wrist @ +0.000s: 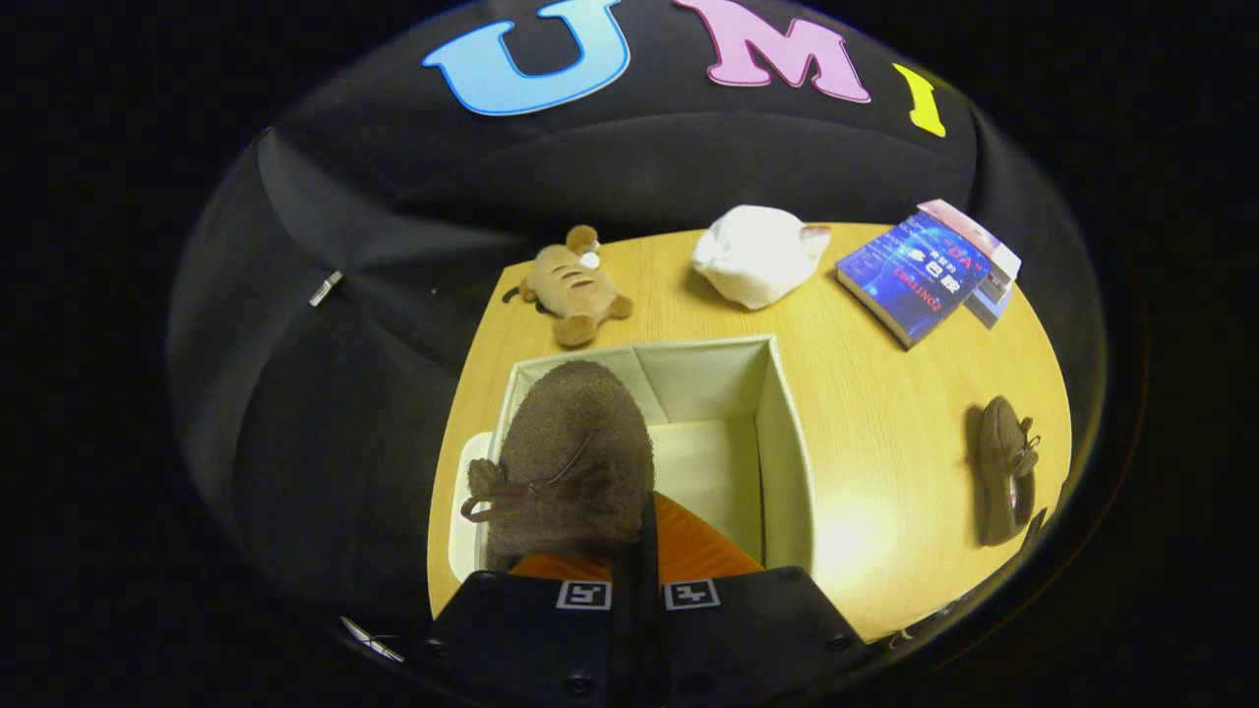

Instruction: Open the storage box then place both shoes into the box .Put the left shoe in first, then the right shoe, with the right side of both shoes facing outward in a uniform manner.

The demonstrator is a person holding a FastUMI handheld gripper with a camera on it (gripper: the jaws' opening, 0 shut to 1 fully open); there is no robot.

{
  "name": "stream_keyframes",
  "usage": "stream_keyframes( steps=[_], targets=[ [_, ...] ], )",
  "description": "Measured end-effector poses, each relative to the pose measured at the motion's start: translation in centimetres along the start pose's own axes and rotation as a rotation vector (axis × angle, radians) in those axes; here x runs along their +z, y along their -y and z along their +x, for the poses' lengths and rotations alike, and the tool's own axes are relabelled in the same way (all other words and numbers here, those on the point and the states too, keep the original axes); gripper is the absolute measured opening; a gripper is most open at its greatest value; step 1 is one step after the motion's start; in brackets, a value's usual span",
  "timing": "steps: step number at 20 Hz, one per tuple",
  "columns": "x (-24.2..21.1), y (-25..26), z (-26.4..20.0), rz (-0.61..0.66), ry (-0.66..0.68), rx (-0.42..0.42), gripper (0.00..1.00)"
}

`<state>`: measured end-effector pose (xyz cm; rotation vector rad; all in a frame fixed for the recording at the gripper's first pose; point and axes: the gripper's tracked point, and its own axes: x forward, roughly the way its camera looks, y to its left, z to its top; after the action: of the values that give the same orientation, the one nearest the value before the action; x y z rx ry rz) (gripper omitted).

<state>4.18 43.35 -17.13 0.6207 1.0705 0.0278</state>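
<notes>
A brown fuzzy shoe (570, 462), its bow lace facing up, hangs over the left side of the open white storage box (787, 462), pinched at its near end between the orange fingers (703, 551) of the gripper (639, 556), whose jaws are closed tight on the shoe. The box stands on a wooden table (885, 413), its bare floor showing to the right of the shoe; its white lid (464, 511) lies against its left wall. The second brown shoe (1005, 470) rests well apart on the table's right side. Beyond the box, at the far edge, sit a striped plush toy (573, 285), a white plush toy (757, 254) and a small stack of books (929, 270).
</notes>
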Motion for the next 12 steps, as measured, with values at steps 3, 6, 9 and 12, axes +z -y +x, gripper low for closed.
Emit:
stream_keyframes(
  steps=[3, 6, 9, 12],
  targets=[
    [-1.4, -0.2, 1.4, 0.008, -0.04, -0.034, 0.05],
    [-2.1, -0.5, 2.1, -0.012, -0.066, -0.041, 0.05],
    [-2.4, -1.1, 2.4, 0.023, -0.094, -0.004, 0.08],
    [-3.3, -2.5, 2.5, 0.013, -0.151, 0.06, 0.35]
  ],
)
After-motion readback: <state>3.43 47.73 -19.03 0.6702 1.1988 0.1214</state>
